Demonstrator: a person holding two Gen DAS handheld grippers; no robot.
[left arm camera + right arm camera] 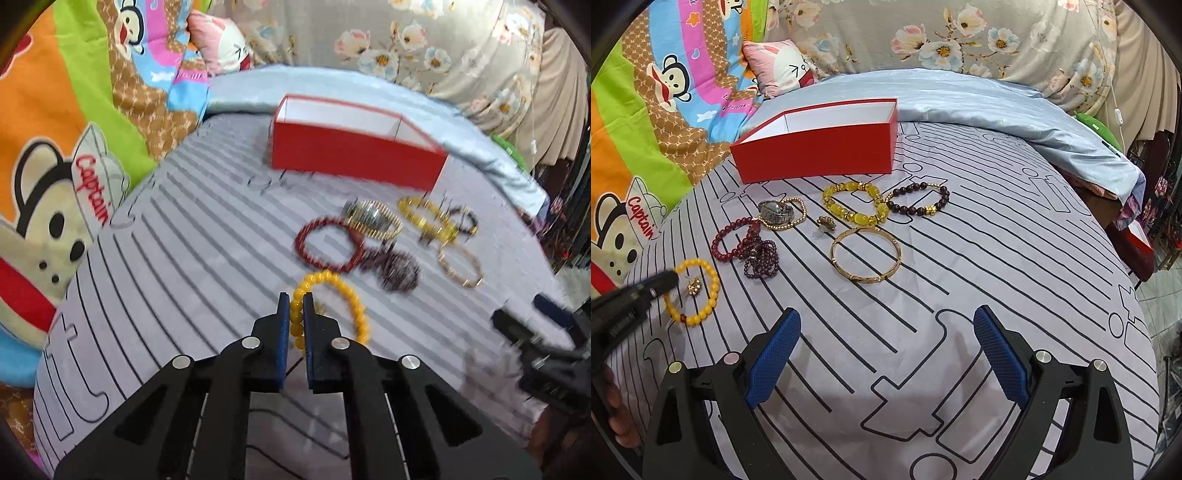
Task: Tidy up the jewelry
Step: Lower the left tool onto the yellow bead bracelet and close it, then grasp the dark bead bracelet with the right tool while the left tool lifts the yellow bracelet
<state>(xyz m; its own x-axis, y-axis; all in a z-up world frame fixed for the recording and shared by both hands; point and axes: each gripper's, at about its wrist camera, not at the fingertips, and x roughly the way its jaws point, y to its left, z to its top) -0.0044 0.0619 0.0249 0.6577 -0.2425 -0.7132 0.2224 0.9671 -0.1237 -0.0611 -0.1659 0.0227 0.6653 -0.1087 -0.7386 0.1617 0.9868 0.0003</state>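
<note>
My left gripper (pixel 296 301) is shut on a yellow bead bracelet (pixel 338 286), which still lies on the striped sheet; it also shows in the right wrist view (pixel 701 291), with a small gold piece (pixel 693 286) inside its loop. Beyond it lie a red bead bracelet (pixel 325 240), a dark garnet bracelet (pixel 761 254), a watch with a gold chain (pixel 777 212), a chunky yellow bracelet (pixel 855 203), a dark bead bracelet (pixel 919 199) and a gold bangle (pixel 866 254). An open red box (pixel 820 151) stands behind them. My right gripper (pixel 886 328) is open and empty, near the bed's front.
The grey striped sheet (pixel 960 295) covers the bed. A cartoon blanket (pixel 646 147) lies at the left, a blue quilt (pixel 997 107) and floral bedding at the back. A small gold ornament (pixel 826 222) lies near the bangle. The bed's edge drops off at the right.
</note>
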